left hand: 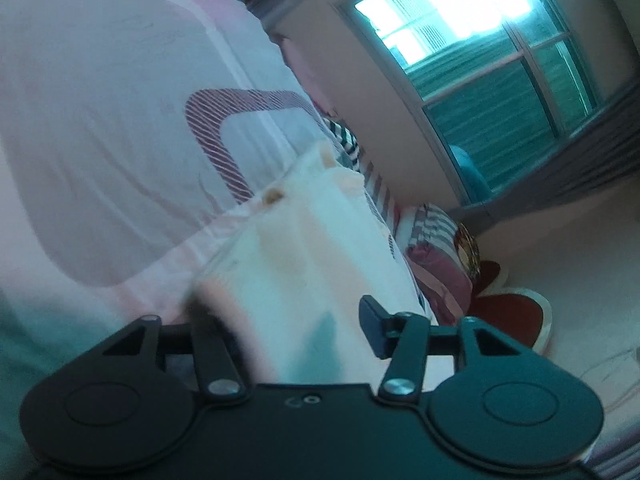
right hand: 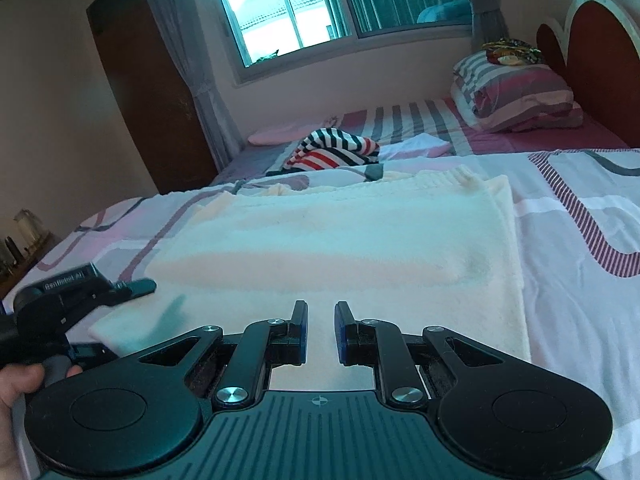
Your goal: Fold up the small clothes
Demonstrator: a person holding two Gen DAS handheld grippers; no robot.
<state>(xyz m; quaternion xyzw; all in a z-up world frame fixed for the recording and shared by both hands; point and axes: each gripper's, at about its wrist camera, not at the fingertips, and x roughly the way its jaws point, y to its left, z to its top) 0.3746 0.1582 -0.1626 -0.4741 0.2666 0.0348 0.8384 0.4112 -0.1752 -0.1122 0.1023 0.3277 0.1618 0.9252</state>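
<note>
- The right gripper (right hand: 321, 332) hangs just above the near edge of the cream garment (right hand: 340, 248); its jaws stand a narrow gap apart with only cloth showing beneath, nothing pinched between them.
- To its left, low at the garment's near left corner, is the left gripper (right hand: 138, 286), rolled onto its side, with a hand (right hand: 18, 390) on its grip below.
- In the left wrist view the left gripper (left hand: 288, 320) has the cream garment (left hand: 304, 240) bunched between its half-parted fingers; the left finger is smeared by blur, so whether the pads press on the cloth I cannot tell.
- The garment lies flat on the patterned bedspread (right hand: 580, 280), stretching forward from both tools, with a folded band across its middle.
- Further ahead of the right gripper, a striped garment (right hand: 336, 152) lies heaped on the bed.
- Ahead and to the right, striped pillows (right hand: 516, 96) sit stacked against the headboard (right hand: 592, 60).
- Farthest ahead, a window (right hand: 304, 8) with curtains.
</note>
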